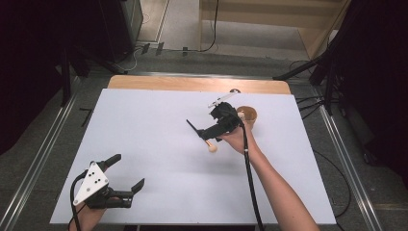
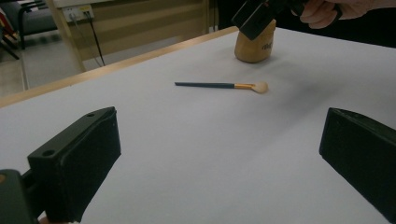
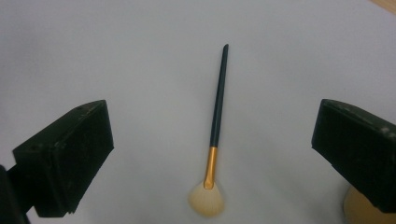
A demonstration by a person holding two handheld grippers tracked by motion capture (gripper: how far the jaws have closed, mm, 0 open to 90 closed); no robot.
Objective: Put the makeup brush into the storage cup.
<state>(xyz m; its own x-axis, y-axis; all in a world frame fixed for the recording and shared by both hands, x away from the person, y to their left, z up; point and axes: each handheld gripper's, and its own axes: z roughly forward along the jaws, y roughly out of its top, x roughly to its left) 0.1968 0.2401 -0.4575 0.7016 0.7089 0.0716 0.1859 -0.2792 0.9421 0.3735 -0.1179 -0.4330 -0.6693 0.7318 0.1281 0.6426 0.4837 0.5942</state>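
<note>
The right tongs [image 3: 212,154] hang with jaws spread wide, holding nothing, poised above a makeup brush [image 3: 215,130] that lies flat on the white tabletop [image 3: 140,56] between them; the brush looks light and slim, with a stiff dark handle, a gold ferrule and a soft pale fan of bristles that would crush or splay if pinched, so the handle, near its middle or just above the ferrule, seems the place to take hold; being thin and smooth, it may roll or slip unless the jaws close squarely across it; in the high view the right hand [image 1: 235,138] carries these tongs tilted down over the brush [image 1: 207,140], forearm reaching in from the lower right, with a wooden cup [image 1: 248,114] just behind; the left tongs [image 1: 126,174], also wide open and empty, rest low at the near left corner, well apart from the brush, the left hand [image 1: 86,215] at the tabletop's edge.
</note>
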